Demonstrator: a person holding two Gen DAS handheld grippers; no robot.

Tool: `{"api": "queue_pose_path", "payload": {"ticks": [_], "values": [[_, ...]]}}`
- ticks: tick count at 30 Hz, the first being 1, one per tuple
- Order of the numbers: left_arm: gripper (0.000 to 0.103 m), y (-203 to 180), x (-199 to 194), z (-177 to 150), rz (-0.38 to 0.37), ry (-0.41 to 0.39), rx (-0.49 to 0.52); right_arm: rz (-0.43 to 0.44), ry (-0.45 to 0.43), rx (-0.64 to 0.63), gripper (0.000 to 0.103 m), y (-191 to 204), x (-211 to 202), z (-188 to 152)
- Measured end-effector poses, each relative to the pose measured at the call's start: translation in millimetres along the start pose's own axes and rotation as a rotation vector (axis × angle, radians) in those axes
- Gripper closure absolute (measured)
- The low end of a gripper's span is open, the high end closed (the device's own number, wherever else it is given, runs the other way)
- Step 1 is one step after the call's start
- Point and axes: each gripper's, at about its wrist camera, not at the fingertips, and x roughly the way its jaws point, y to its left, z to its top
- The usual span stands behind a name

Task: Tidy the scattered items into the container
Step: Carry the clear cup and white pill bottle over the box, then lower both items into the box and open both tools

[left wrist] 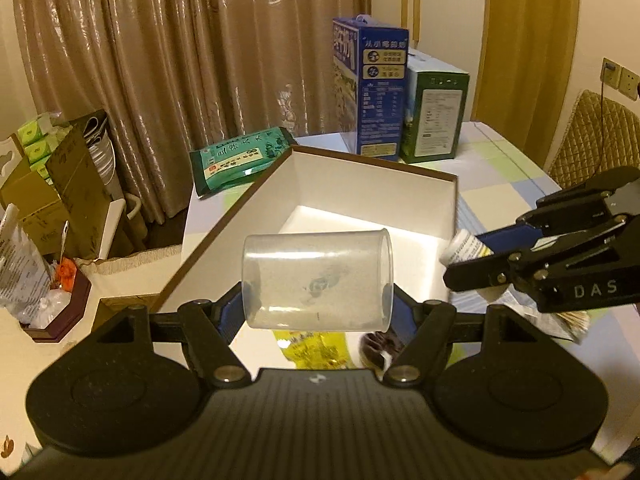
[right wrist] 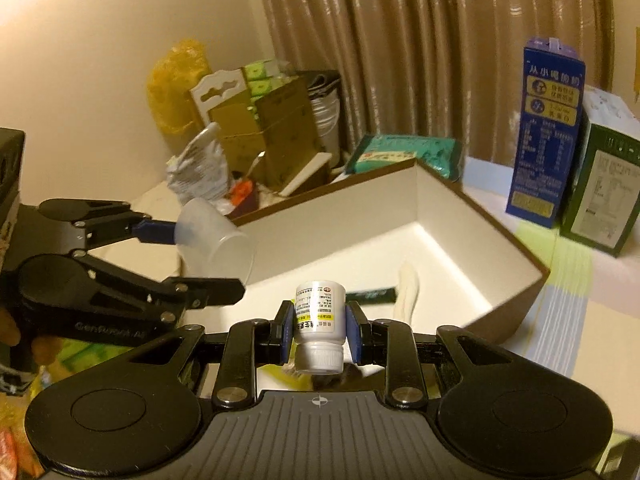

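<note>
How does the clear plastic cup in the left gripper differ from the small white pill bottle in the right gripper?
The clear plastic cup is see-through, wide and lies sideways; the small white pill bottle is opaque, narrower, labelled and held cap-down. Both are gripped above the white-lined box.

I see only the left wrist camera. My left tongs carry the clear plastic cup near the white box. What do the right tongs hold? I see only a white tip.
Observer: The right tongs are shut on a small white plastic medicine bottle, with its cap toward the camera.
Operator: Is something in the box behind my cup?
Observer: Yes. In the white cardboard box with a brown rim lie a cream-white rolled piece and a dark green flat strip.
Operator: And my cup from that side?
Observer: The clear plastic cup sits tilted in the left tongs, in front of the box's left wall.
</note>
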Motion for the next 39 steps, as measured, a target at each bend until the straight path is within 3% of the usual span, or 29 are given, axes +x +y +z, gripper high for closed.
{"api": "queue_pose_path", "payload": {"ticks": [9,16,24,32,39], "values": [[0.034,21,69,32,-0.044,0.048,0.003,-0.133,0.044,0.065,0.079,-50,55,28],[0.034,23,133,50,-0.092,0.125,0.001,-0.174,0.112,0.109,0.079,-92,100,40],[0.034,19,197,59,-0.073,0.215,0.025,-0.206,0.208,0.084,0.079,-110,133,41],[0.035,16,230,59,-0.036,0.273,0.024,-0.232,0.263,0.068,0.079,-120,142,36],[0.036,12,236,60,-0.021,0.272,0.042,-0.235,0.266,0.061,0.079,-121,142,35]]}}
